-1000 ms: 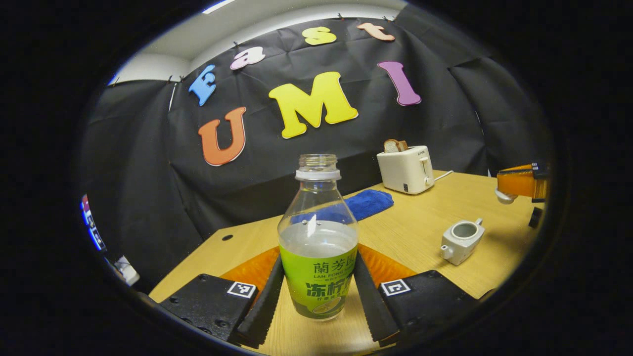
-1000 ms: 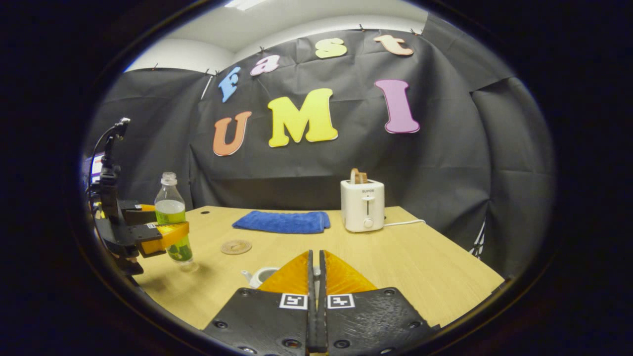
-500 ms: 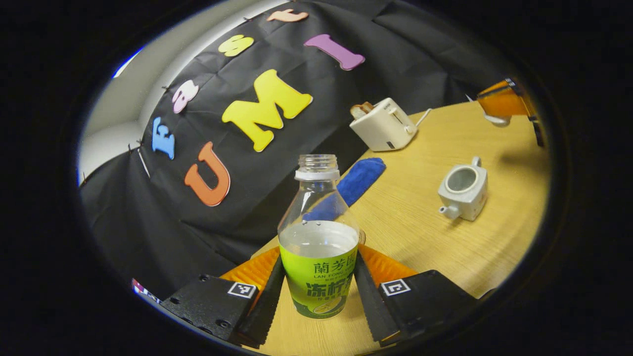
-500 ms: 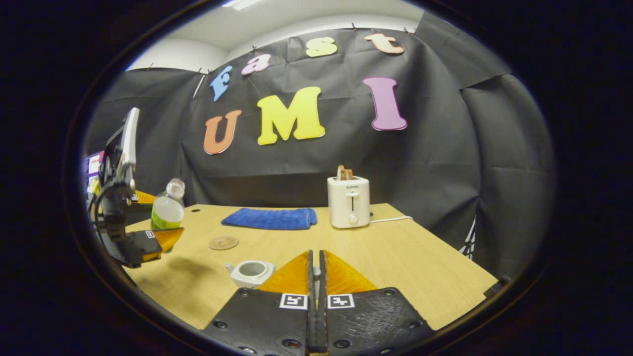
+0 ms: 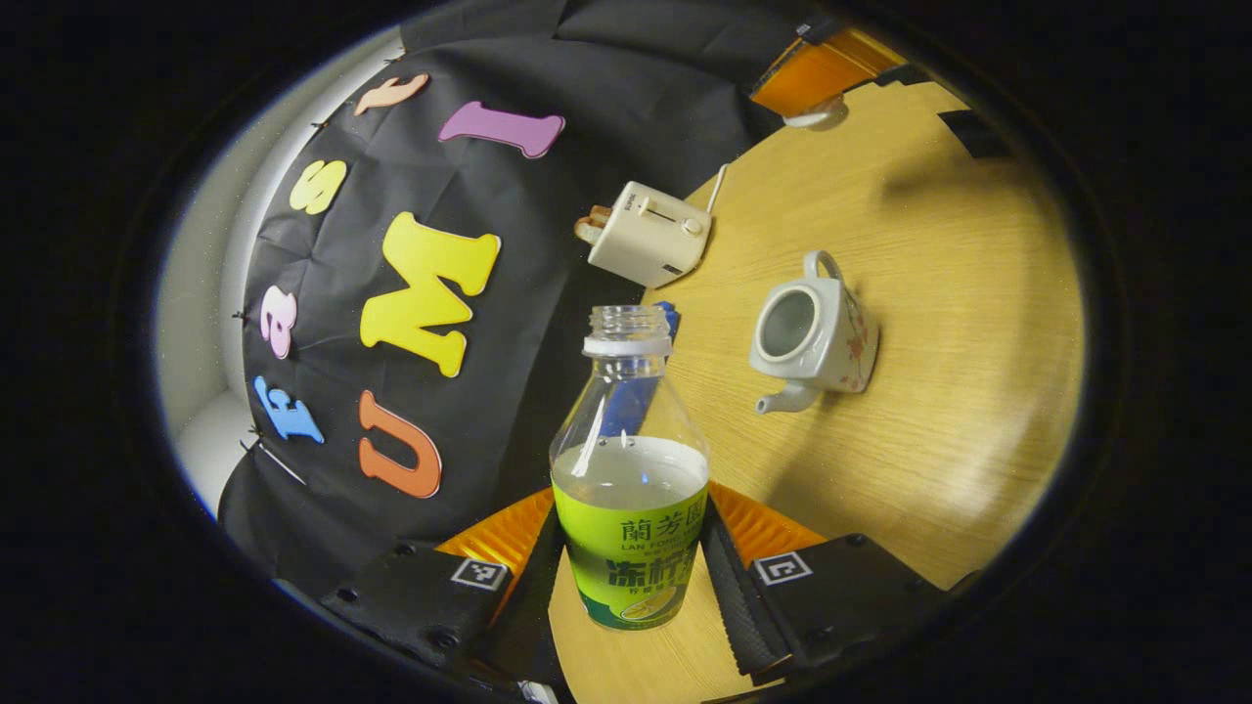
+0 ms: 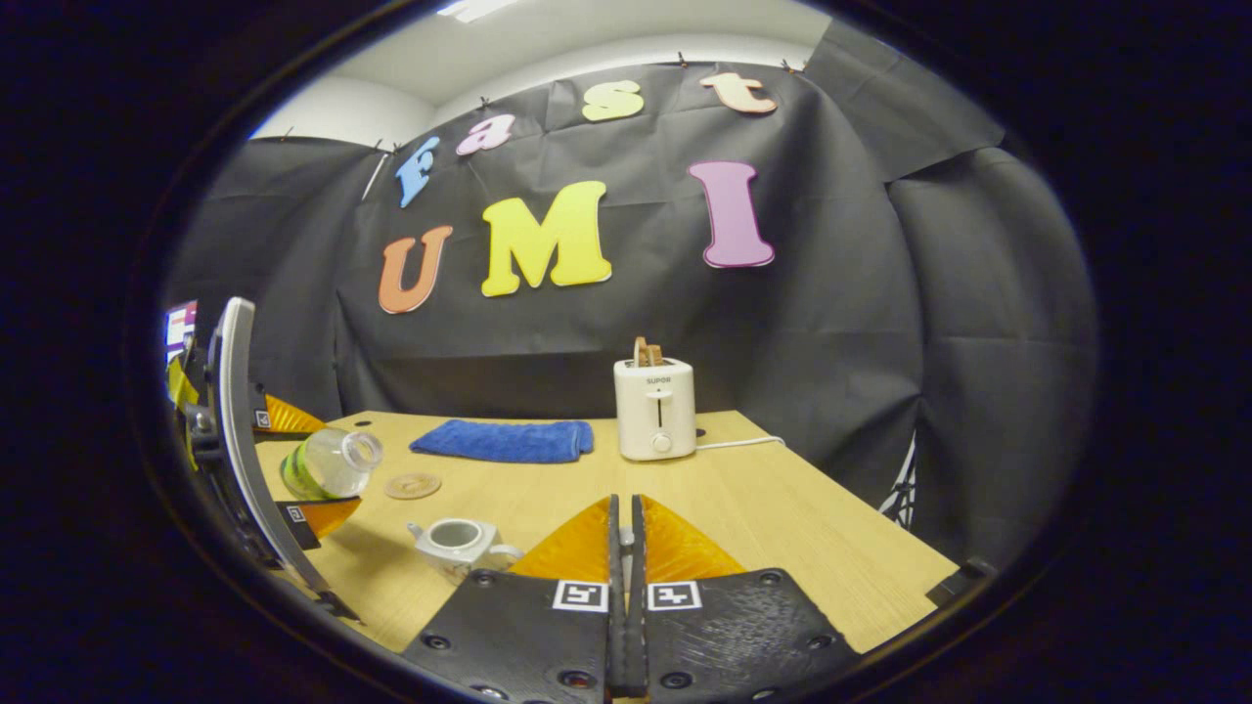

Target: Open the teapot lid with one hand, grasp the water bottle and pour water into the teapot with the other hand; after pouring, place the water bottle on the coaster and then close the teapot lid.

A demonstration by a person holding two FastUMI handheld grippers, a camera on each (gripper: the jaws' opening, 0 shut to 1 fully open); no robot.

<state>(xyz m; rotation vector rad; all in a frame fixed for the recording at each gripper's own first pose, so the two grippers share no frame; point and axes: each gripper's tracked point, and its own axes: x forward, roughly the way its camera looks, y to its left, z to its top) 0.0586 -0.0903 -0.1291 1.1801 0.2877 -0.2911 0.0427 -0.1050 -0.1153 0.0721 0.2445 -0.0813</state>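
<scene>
A clear water bottle (image 5: 629, 489) with a green label, uncapped and about half full, sits between the fingers of my left gripper (image 5: 631, 533), which is shut on it. In the right gripper view the bottle (image 6: 328, 462) lies nearly on its side in the air, mouth pointing towards the teapot (image 6: 455, 540). The white teapot (image 5: 812, 332) stands open on the table, to the right of the bottle's mouth. My right gripper (image 5: 812, 106) hovers beyond the pot, shut on the white teapot lid (image 5: 817, 117). The round coaster (image 6: 412, 485) lies behind the pot.
A white toaster (image 6: 653, 420) with bread in it stands at the back of the wooden table (image 6: 782, 548), its cord trailing right. A folded blue towel (image 6: 504, 440) lies left of the toaster.
My left gripper has tipped the bottle over, from upright to nearly on its side, and brought it closer to the teapot. The right gripper stays shut on the lid, drifting slightly.
</scene>
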